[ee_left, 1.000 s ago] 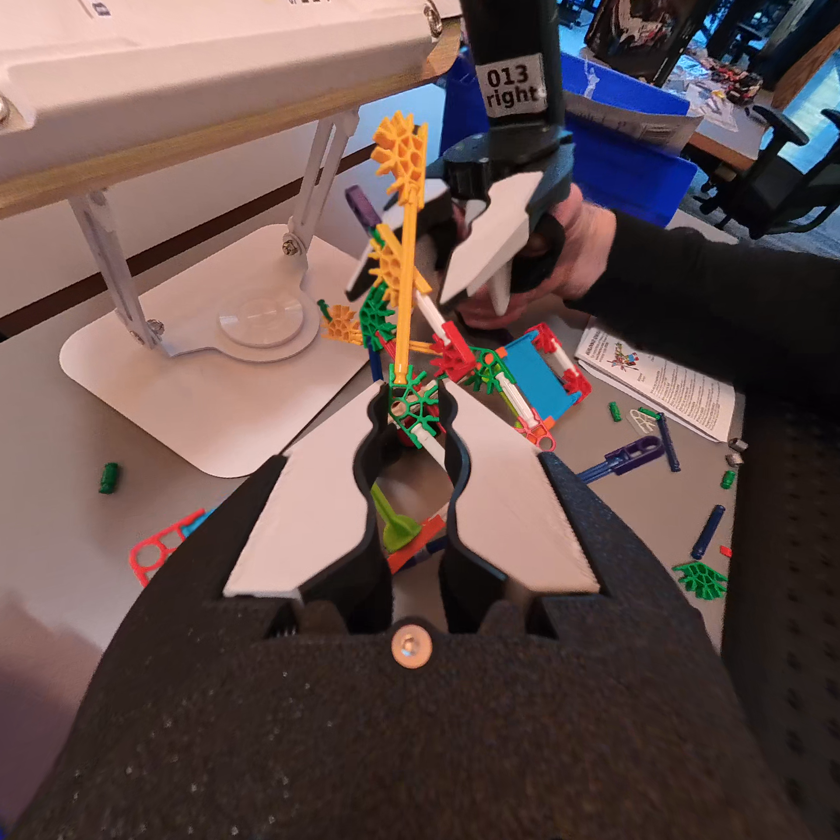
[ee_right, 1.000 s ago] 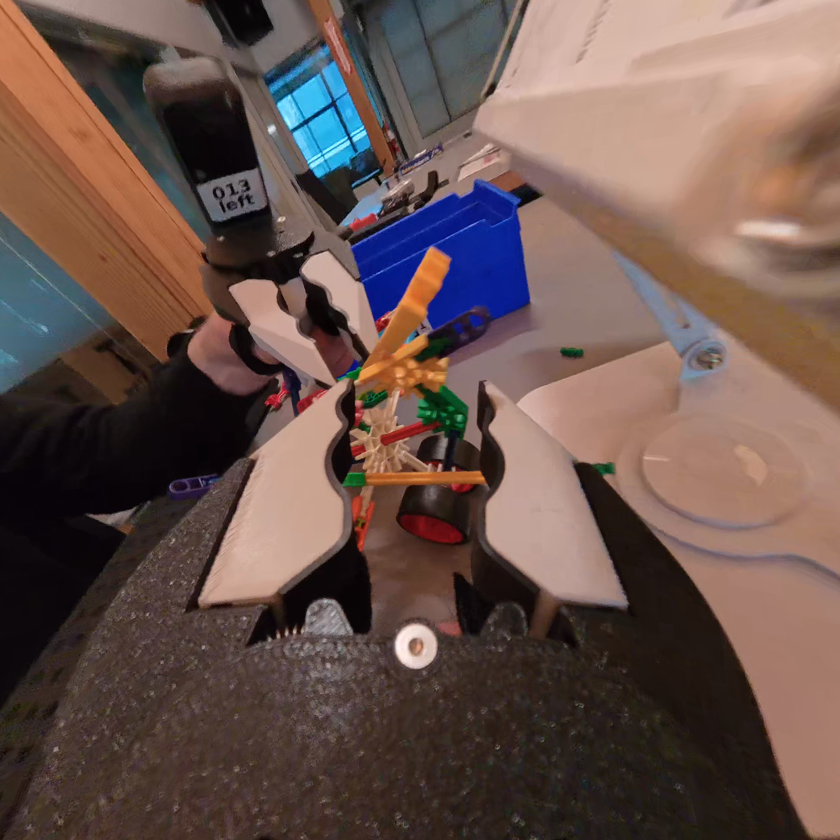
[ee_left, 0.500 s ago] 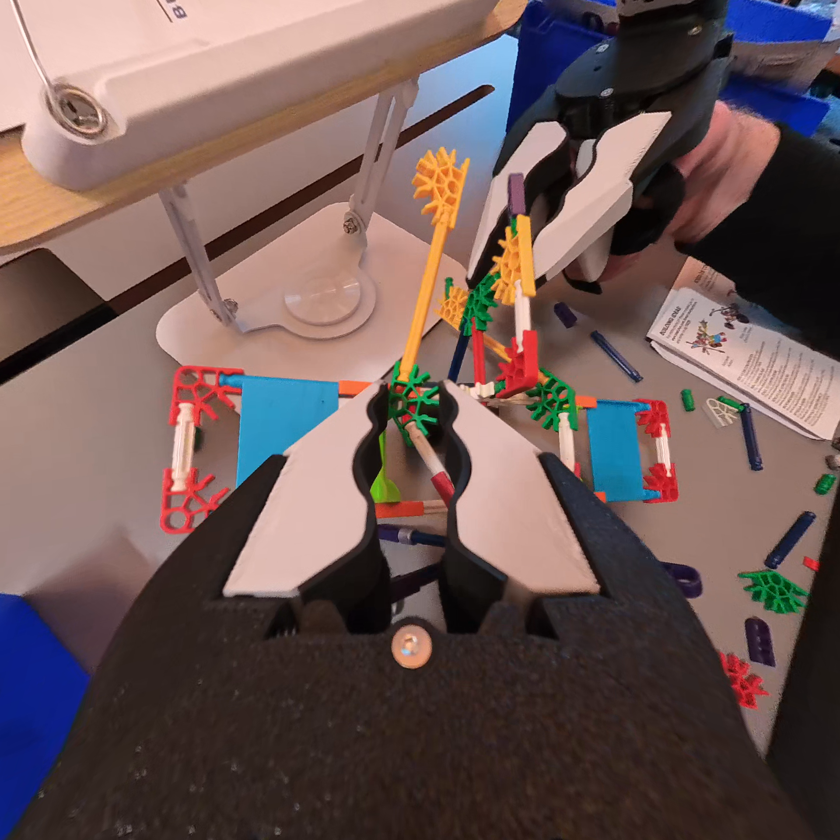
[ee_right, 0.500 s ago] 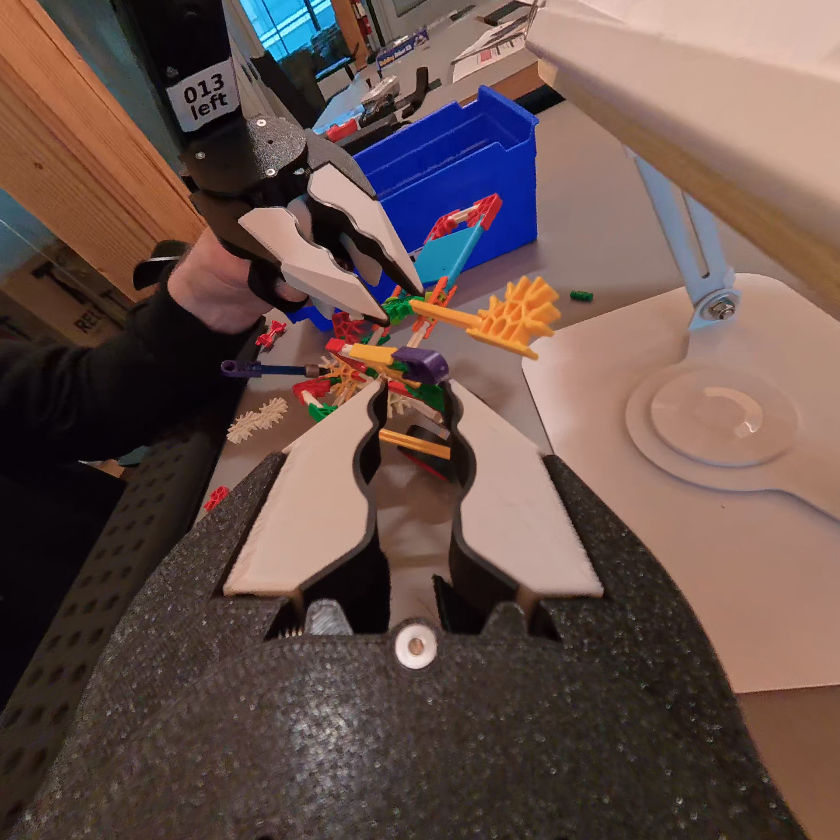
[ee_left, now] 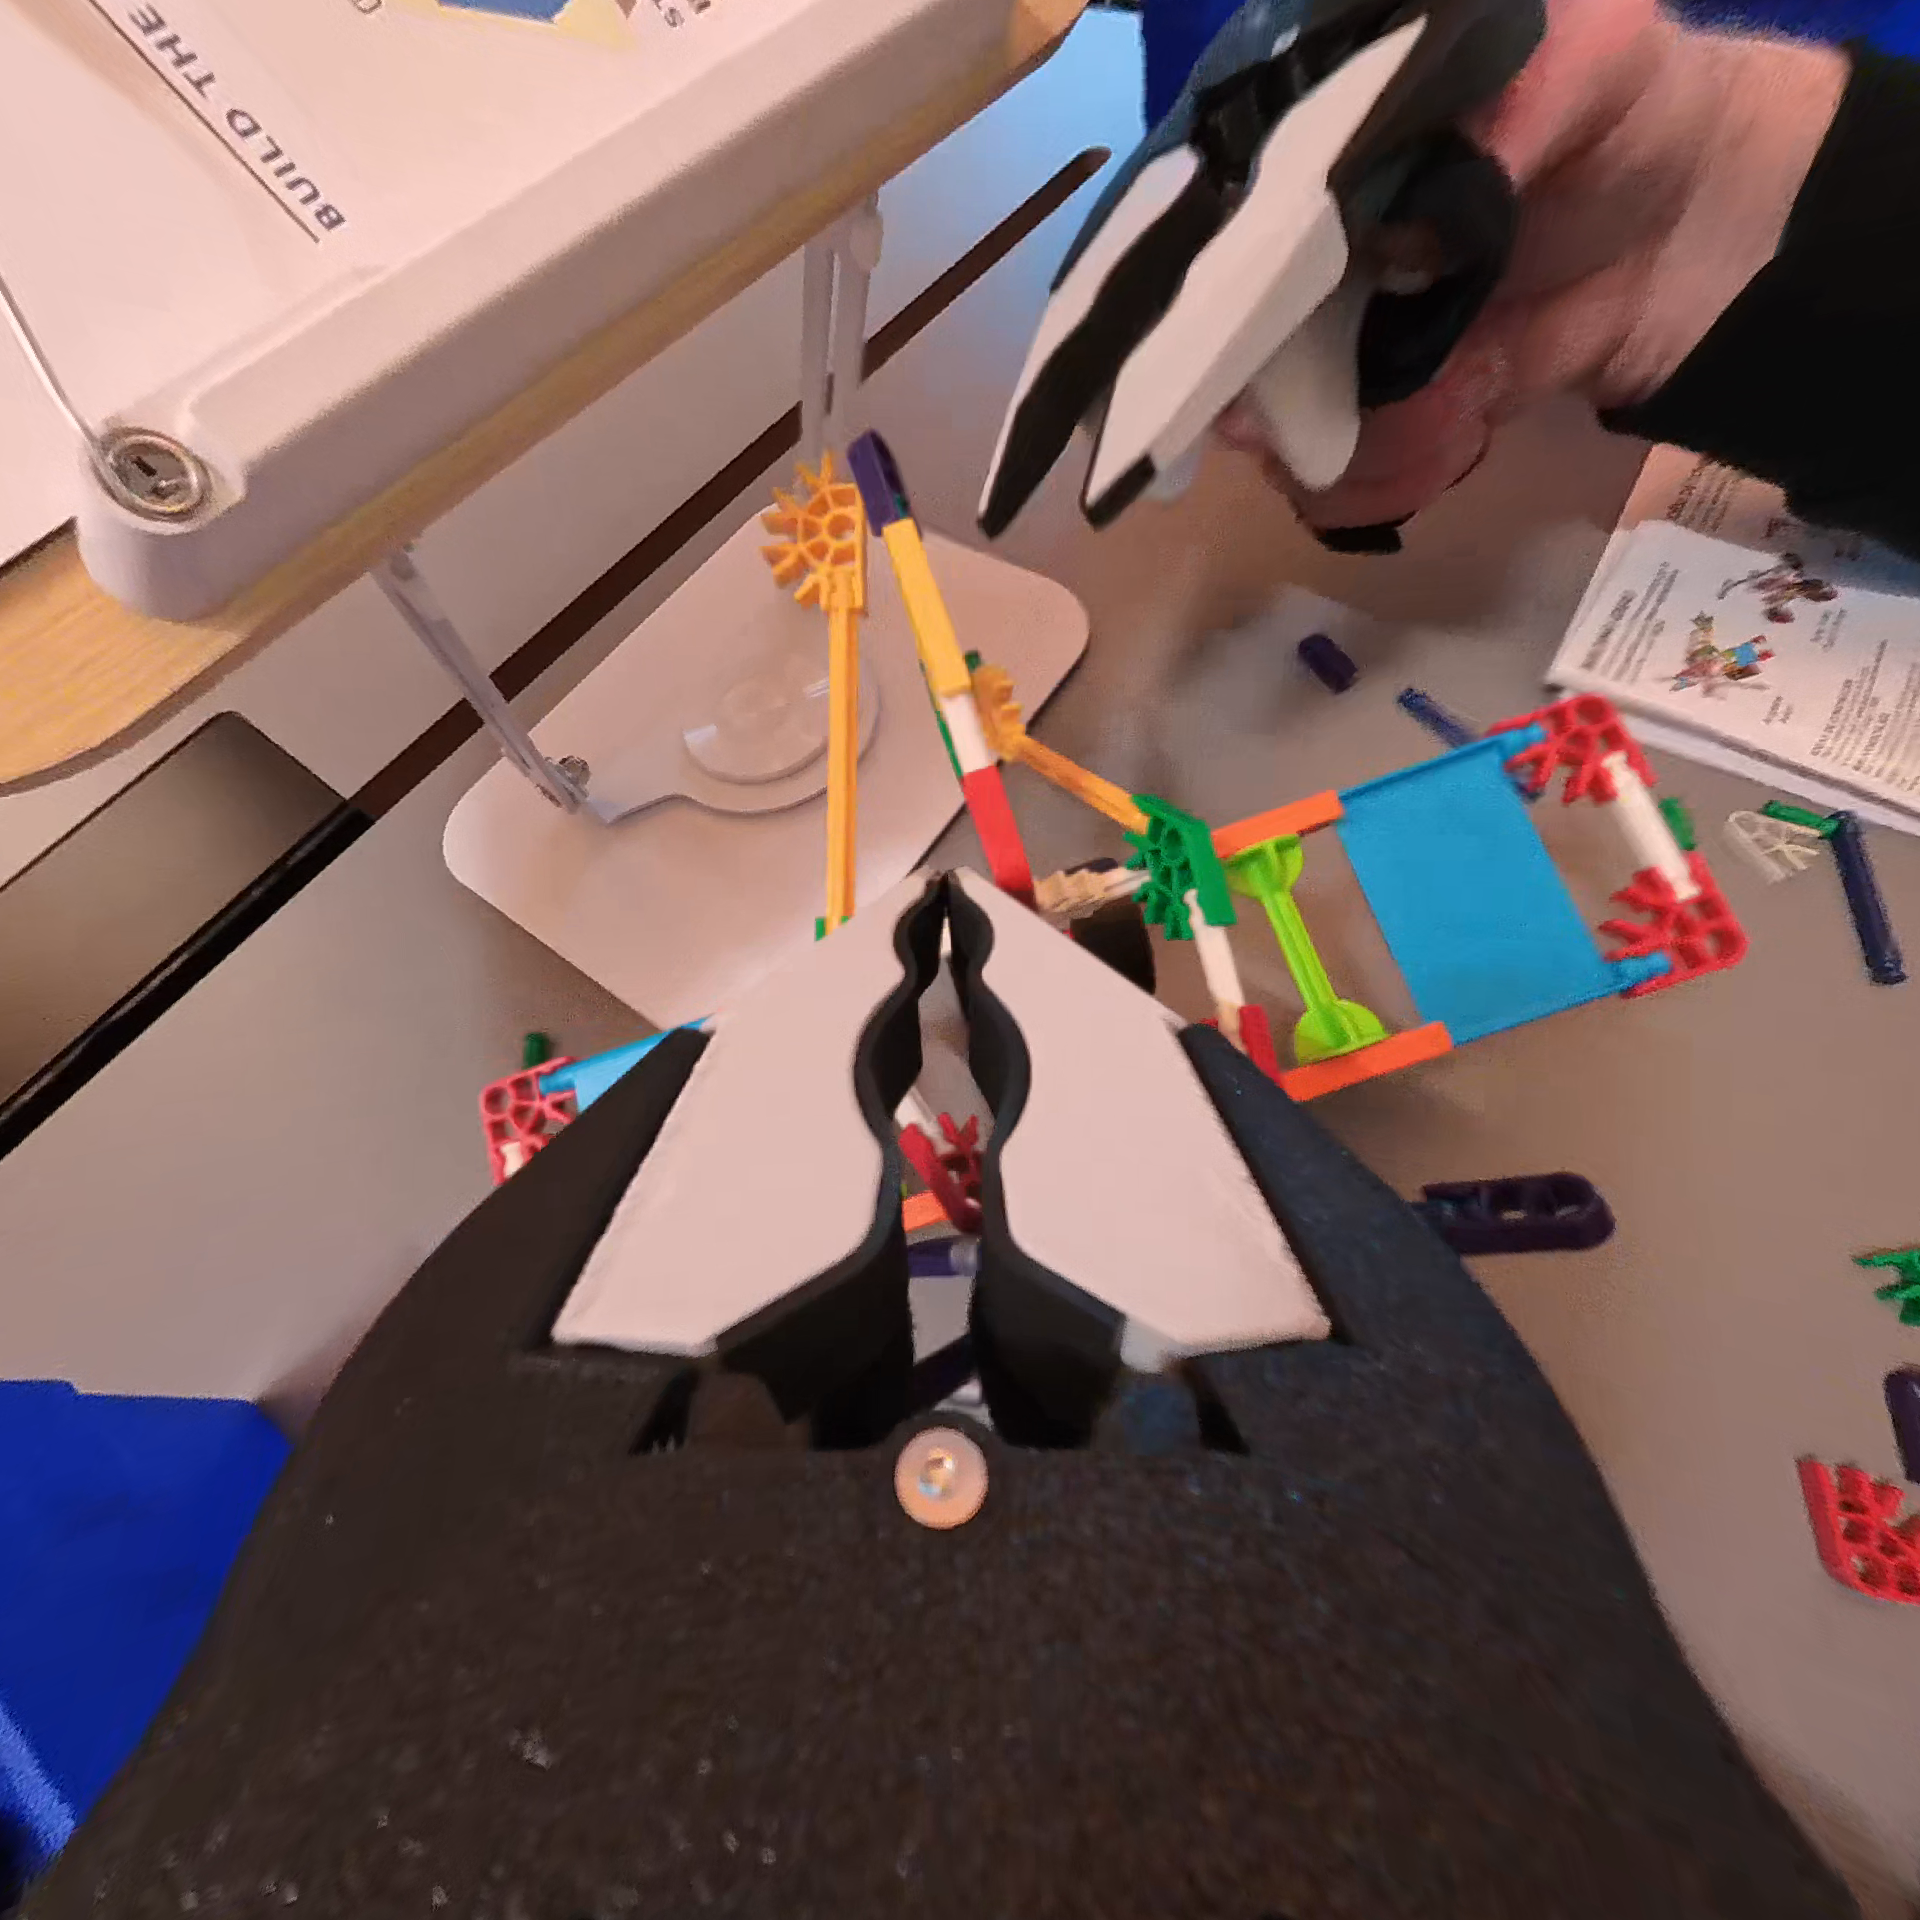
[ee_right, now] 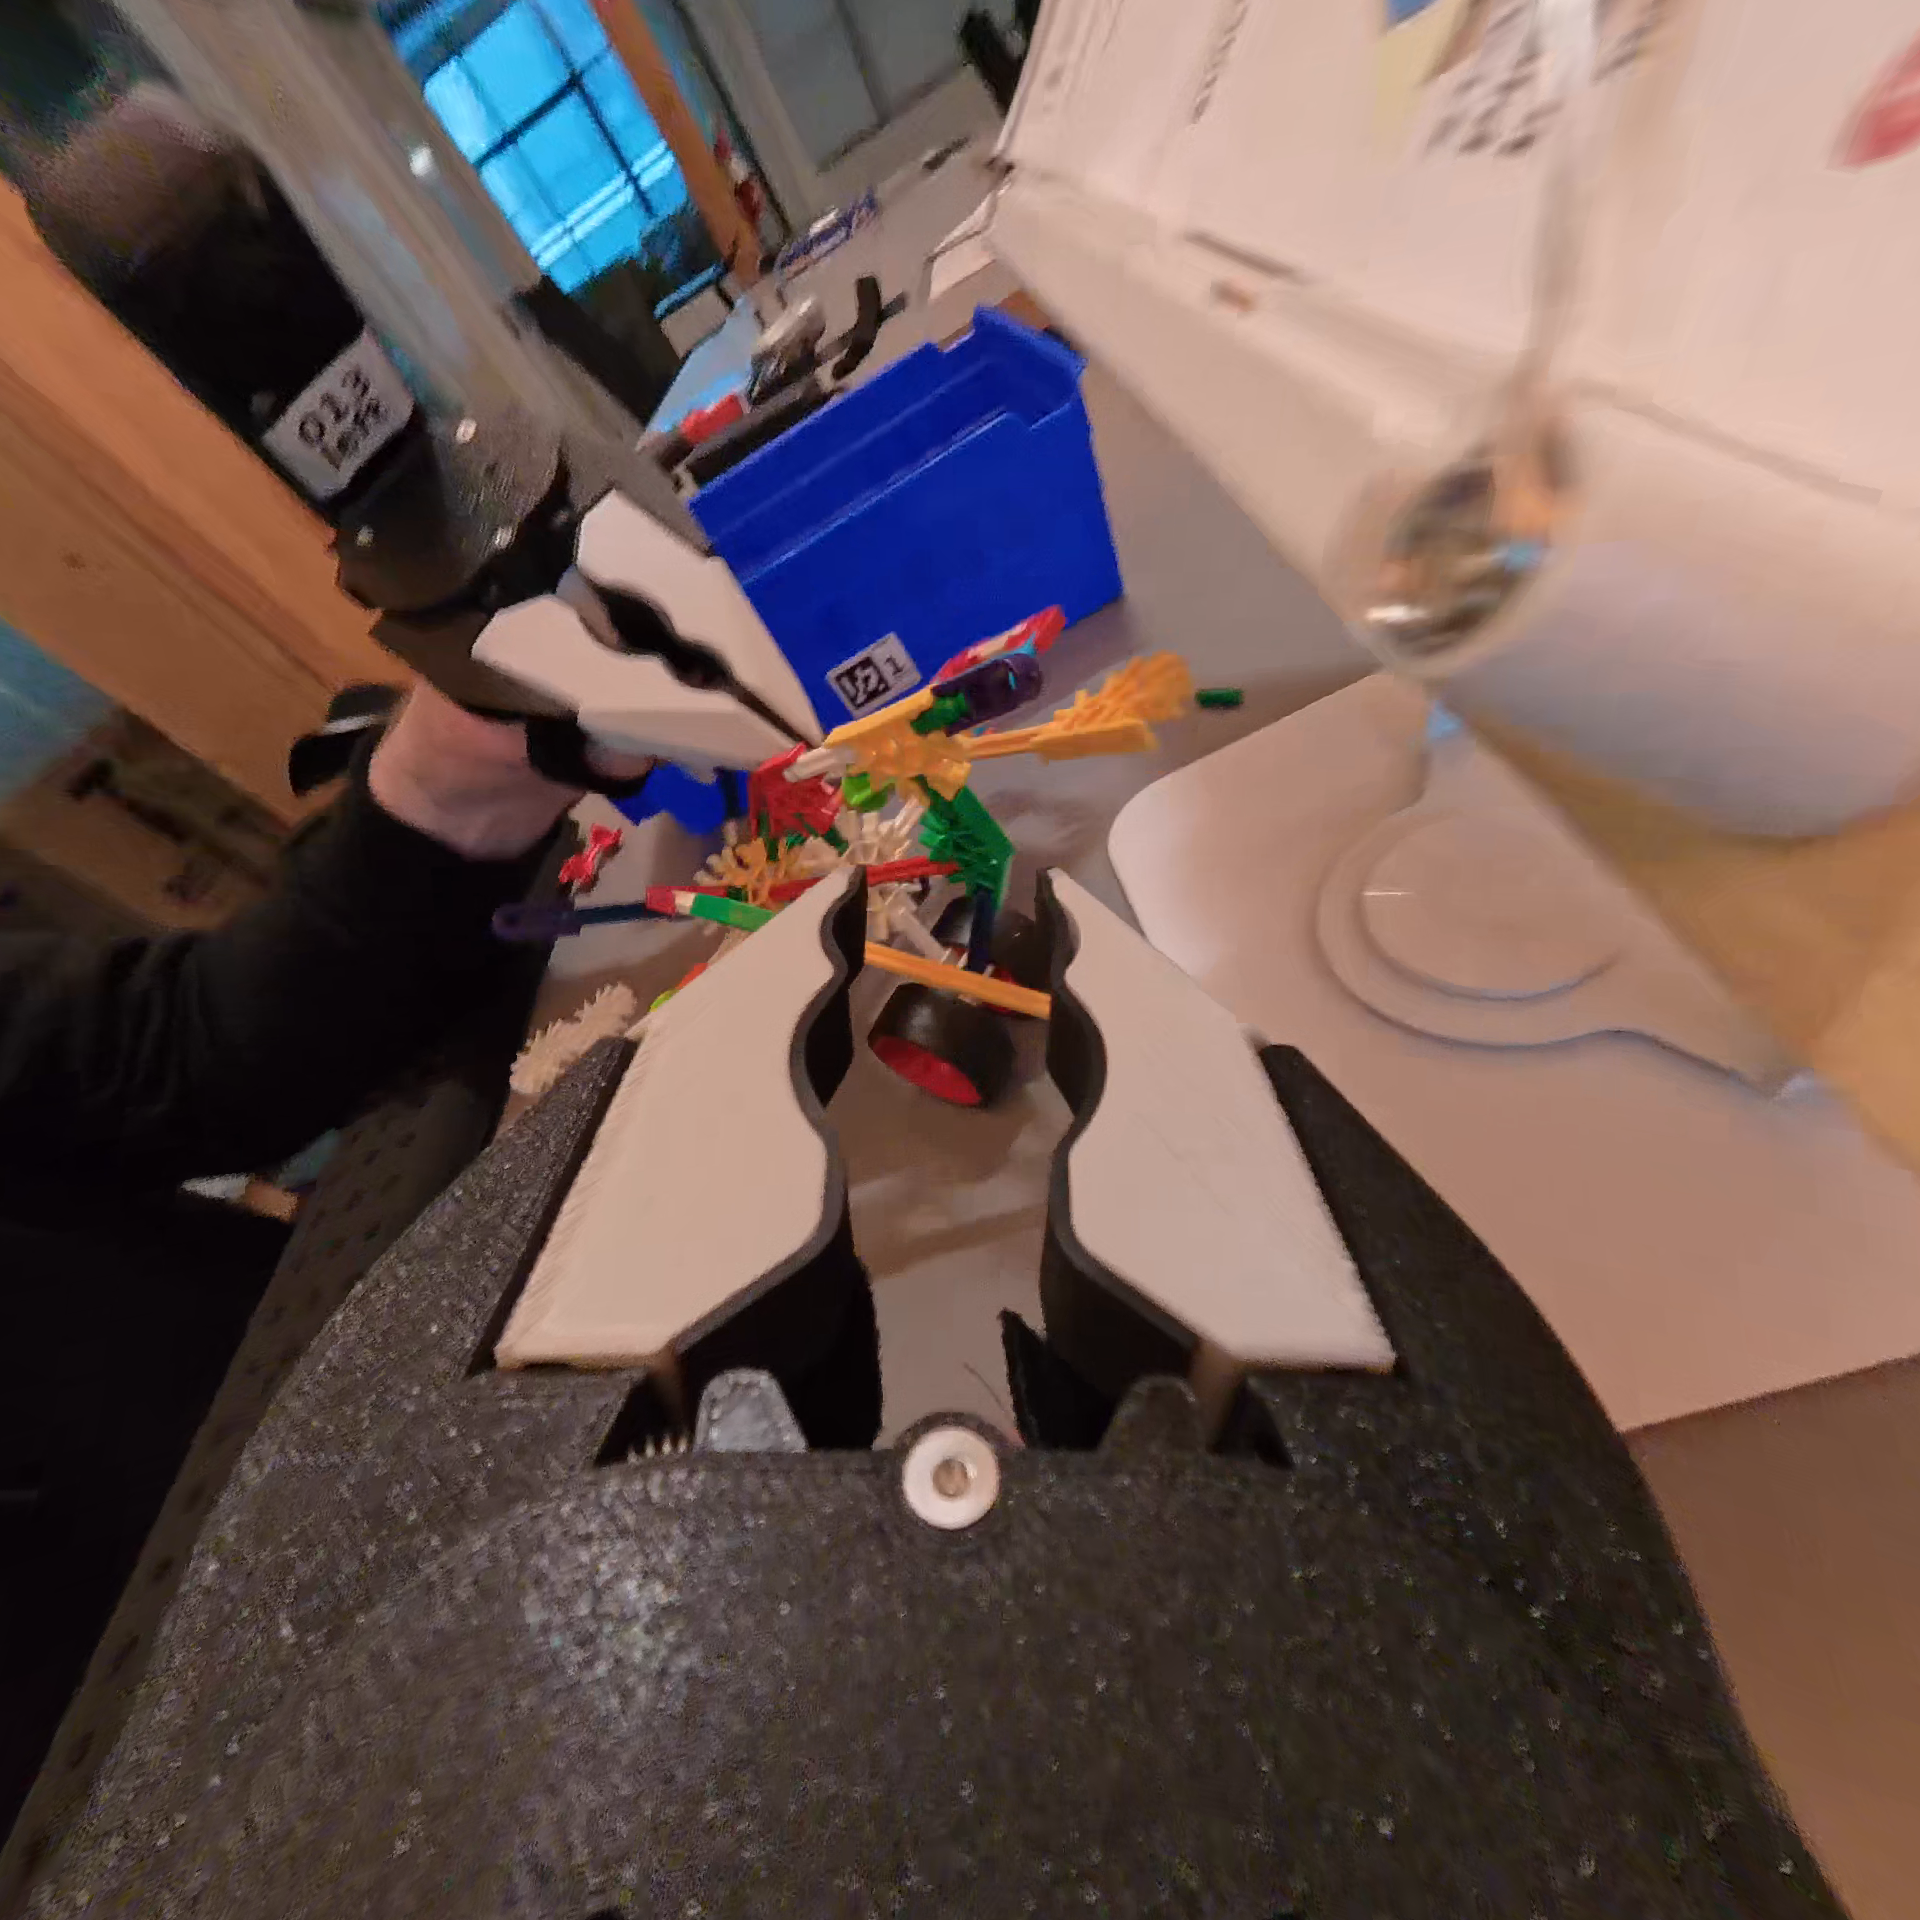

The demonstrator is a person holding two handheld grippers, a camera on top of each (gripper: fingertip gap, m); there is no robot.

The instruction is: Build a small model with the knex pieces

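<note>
While the left gripper (ee_left: 945,883) sits pinched at the foot of the toy model (ee_left: 1174,883), its 2 yellow rods (ee_left: 840,769) rise away from the tips. The right gripper (ee_right: 951,894) is parted and empty — above the model, nearer those upper ends.

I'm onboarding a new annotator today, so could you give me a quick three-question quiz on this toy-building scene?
1. True or false: the right gripper is clamped on the black wheel.
2. What colour is the bin behind the toy model? A red, B blue, C green.
3. Fill in: the ___ gripper's fingertips are closed together.

Key:
1. False: it is open, with its jaws standing apart.
2. B.
3. Left: the left gripper.
</note>
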